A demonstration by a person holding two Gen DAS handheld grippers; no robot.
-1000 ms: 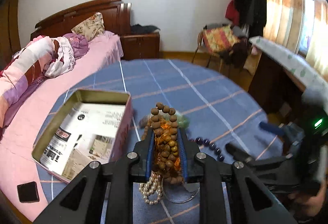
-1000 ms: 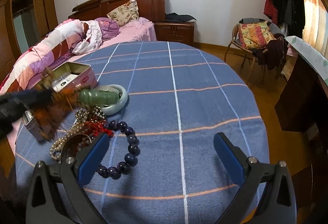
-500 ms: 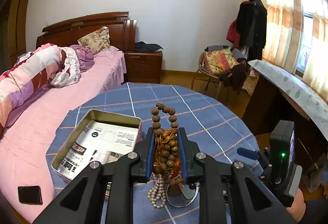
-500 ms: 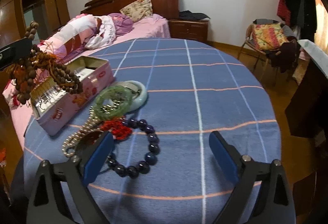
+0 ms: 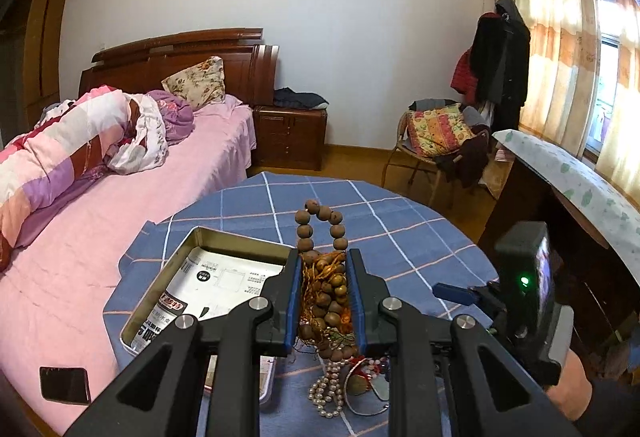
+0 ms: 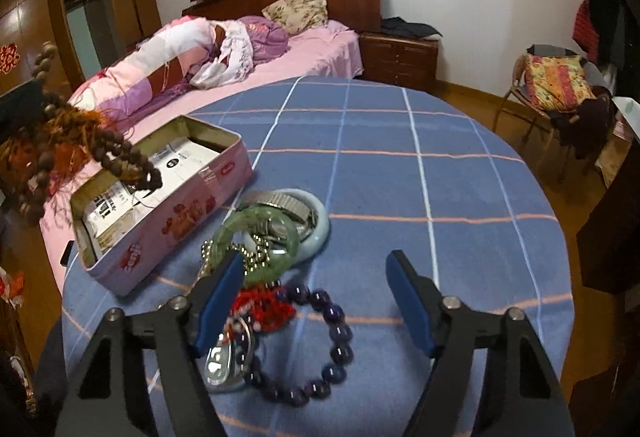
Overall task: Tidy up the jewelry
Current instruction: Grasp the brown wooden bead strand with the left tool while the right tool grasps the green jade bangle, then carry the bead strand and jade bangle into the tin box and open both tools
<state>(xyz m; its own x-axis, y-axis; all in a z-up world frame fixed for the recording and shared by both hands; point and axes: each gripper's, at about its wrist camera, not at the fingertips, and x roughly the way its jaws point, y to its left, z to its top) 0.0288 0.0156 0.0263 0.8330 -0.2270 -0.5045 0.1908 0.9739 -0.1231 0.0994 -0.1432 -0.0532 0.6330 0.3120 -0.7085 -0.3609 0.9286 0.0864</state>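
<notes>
My left gripper (image 5: pixel 323 257) is shut on a bundle of brown wooden beads (image 5: pixel 326 277) with orange tassels, held high above the table. The beads also show in the right wrist view (image 6: pixel 60 153), hanging left of and above the open pink tin box (image 6: pixel 160 205). The tin (image 5: pixel 208 277) holds printed paper. My right gripper (image 6: pixel 316 269) is open and empty over the jewelry pile: a dark purple bead bracelet (image 6: pixel 320 341), a green jade bangle (image 6: pixel 260 237), a pale bangle (image 6: pixel 316 225), a red cord piece (image 6: pixel 264 305) and a pearl strand (image 5: pixel 326 393).
A blue checked cloth (image 6: pixel 400 173) covers the round table. A pink bed (image 5: pixel 120 197) lies left of it. A black phone (image 5: pixel 64 385) rests on the bed edge. A chair with a cushion (image 5: pixel 436 133) and a desk (image 5: pixel 560 173) stand to the right.
My left gripper has risen with the wooden beads, well above the table by the tin. My right gripper has moved nearer over the jewelry pile, still open.
</notes>
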